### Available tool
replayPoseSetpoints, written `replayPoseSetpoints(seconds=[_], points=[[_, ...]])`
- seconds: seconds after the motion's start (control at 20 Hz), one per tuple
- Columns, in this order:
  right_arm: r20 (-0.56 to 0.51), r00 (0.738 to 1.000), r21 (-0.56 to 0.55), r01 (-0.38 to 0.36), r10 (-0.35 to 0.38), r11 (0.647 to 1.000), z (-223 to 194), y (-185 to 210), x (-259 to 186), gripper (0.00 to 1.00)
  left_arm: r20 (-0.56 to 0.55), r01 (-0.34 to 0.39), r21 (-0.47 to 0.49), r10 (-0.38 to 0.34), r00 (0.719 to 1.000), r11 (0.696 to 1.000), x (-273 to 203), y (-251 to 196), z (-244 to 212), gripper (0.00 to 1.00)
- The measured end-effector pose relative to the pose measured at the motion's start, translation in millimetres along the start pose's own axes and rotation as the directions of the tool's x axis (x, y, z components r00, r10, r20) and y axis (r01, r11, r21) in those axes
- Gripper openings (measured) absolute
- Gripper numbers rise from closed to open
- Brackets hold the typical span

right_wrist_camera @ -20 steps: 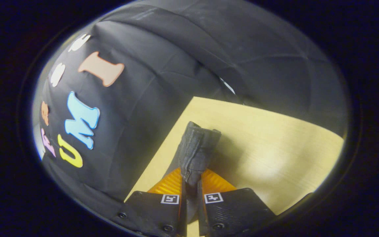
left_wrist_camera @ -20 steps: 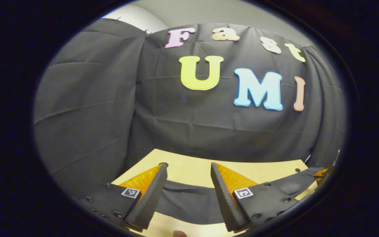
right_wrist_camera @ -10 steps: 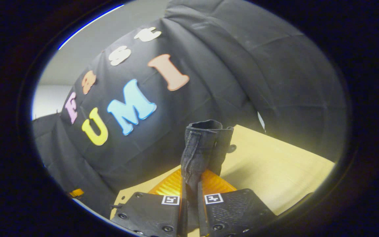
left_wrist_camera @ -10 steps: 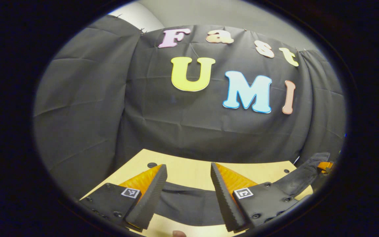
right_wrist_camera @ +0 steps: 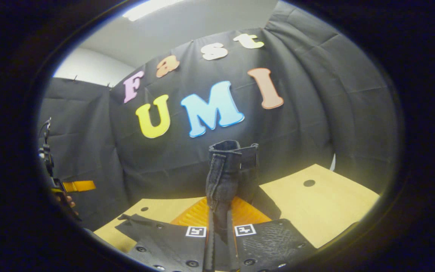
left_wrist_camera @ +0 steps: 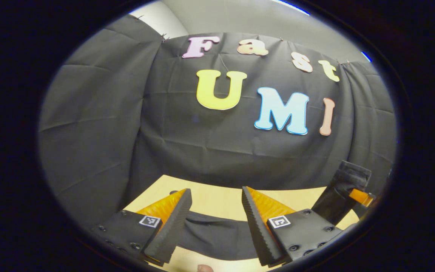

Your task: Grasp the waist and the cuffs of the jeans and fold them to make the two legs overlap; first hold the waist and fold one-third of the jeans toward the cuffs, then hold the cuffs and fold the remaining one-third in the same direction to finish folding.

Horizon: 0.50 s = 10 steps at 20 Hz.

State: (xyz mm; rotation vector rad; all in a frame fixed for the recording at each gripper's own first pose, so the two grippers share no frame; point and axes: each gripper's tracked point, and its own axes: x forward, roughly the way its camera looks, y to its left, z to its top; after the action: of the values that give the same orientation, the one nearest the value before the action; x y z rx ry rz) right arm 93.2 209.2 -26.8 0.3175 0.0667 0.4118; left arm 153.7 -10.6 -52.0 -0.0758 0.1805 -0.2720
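1. The left claw (left_wrist_camera: 216,223) hangs wide apart above the jeans (left_wrist_camera: 217,234), which lie on the surface (left_wrist_camera: 217,200).
2. The right claw (right_wrist_camera: 219,230) pinches a jeans end, which stands upright above the surface's far right.

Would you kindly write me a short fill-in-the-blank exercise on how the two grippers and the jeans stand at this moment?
1. The right gripper is ____ on a bunched end of the jeans.
2. The left gripper has its fingers ____, with nothing between them.
3. The jeans' fabric lies on the ____ beyond the left gripper.
4. The end that the right gripper holds stands ____ the tabletop.

Missing words: shut; open; table; above
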Motion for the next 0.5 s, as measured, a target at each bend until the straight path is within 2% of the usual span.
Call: replayPoseSetpoints(seconds=[0.15,0.2,0.25,0.5], points=[[-0.032,0.996,-0.063,-0.08,0.078,0.995,-36,44,12,0.12,-0.007,0.006,-0.013,-0.006,1.0,1.0,-7,8,-4,0.88],[-0.047,0.993,-0.085,-0.11,0.107,0.99,-53,58,14,0.07,-0.009,0.004,-0.014,-0.004,1.0,1.0,-10,12,-6,0.88],[-0.073,0.988,-0.099,-0.143,0.136,0.985,-69,71,16,0.13,-0.011,0.0,-0.012,0.0,1.0,1.0,-12,15,-8,0.88],[-0.234,0.953,-0.122,-0.226,0.194,0.966,-161,99,23,0.15,-0.028,-0.043,-0.02,0.043,0.999,0.999,-25,38,-19,0.88]])
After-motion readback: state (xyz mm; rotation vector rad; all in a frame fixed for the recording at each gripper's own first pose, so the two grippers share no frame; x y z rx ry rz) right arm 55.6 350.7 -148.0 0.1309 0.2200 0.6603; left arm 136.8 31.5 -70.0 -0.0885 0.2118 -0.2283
